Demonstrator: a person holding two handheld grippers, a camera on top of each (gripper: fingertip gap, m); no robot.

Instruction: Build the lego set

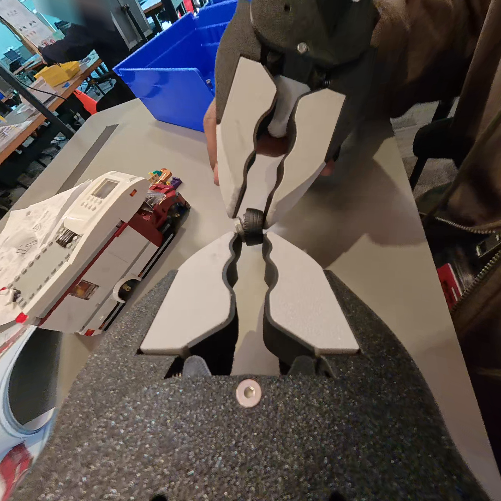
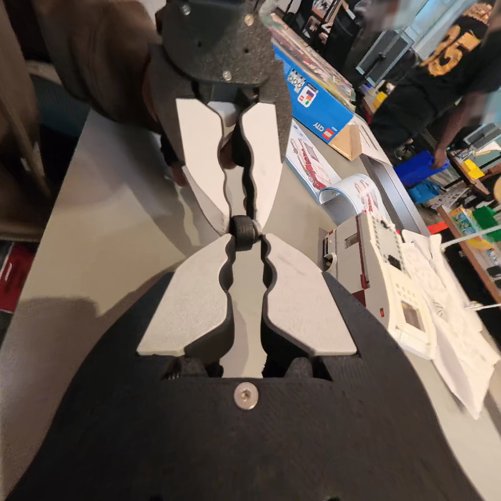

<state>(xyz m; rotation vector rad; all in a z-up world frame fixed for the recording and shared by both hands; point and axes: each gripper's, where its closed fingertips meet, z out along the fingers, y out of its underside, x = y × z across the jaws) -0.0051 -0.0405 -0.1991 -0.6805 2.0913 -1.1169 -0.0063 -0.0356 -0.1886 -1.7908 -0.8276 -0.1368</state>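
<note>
Tongs, left (image 1: 250, 235) and right (image 2: 245, 235), both pinching black wheel (image 1: 253, 226).

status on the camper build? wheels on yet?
Done: white and dark red camper body looks largely assembled, lying on its side on the grey table. In hand: the left gripper and right gripper meet tip to tip, both gripping one small black wheel with a grey hub. Left: a wheel arch in view is empty; loose coloured pieces lie by the camper.

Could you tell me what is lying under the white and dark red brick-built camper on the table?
White printed sheets stick out from beneath the camper, spreading past its roof side. Whatever else lies under its body is covered.
</note>
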